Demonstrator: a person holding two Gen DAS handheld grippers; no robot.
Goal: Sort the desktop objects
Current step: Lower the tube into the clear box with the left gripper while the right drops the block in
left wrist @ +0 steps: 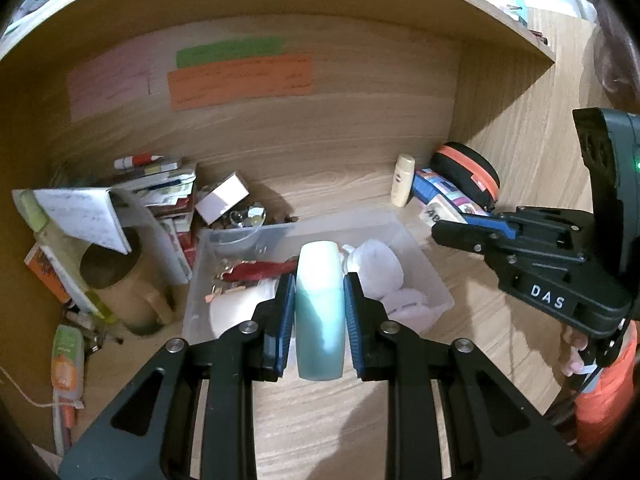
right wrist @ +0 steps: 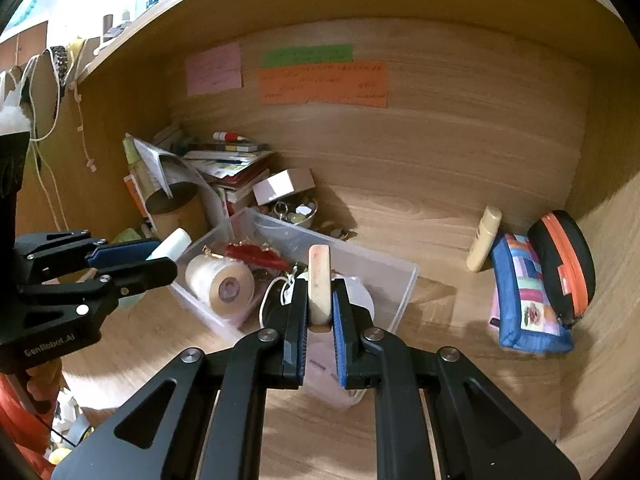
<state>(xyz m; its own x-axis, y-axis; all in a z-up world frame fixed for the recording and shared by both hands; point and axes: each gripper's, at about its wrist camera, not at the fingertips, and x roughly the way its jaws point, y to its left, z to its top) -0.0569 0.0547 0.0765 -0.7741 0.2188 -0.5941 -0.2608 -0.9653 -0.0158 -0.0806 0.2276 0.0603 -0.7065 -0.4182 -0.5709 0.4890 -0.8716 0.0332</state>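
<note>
Both grippers hang over a clear plastic bin (left wrist: 424, 264) on the wooden desk (left wrist: 328, 420), each with something clamped. Low in the centre of the left wrist view, the left gripper (left wrist: 319, 314) has its blue pads pressed on either side of a pale teal bottle (left wrist: 320, 312), the jaws only narrowly apart around it; the bottle stands lengthwise between the fingers, its lighter cap end pointing toward the bin. At the centre of the right wrist view, the right gripper (right wrist: 320, 312) is closed nearly all the way on a thin beige stick-like item (right wrist: 319, 284) that juts up past the fingertips; what it is cannot be told.

Inside the bin lie a roll of whitish tape (right wrist: 222, 284), a red item (right wrist: 256, 258) and white round pads (left wrist: 376, 268). At the right of the right wrist view, well apart from the bin, a small cream bottle (right wrist: 485, 238), a blue patchwork pouch (right wrist: 524, 292) and a black case with an orange zip (right wrist: 564, 264) sit against the wall. Left of the bin are a tan mug (left wrist: 124, 280) and a stack of books (right wrist: 236, 168).
</note>
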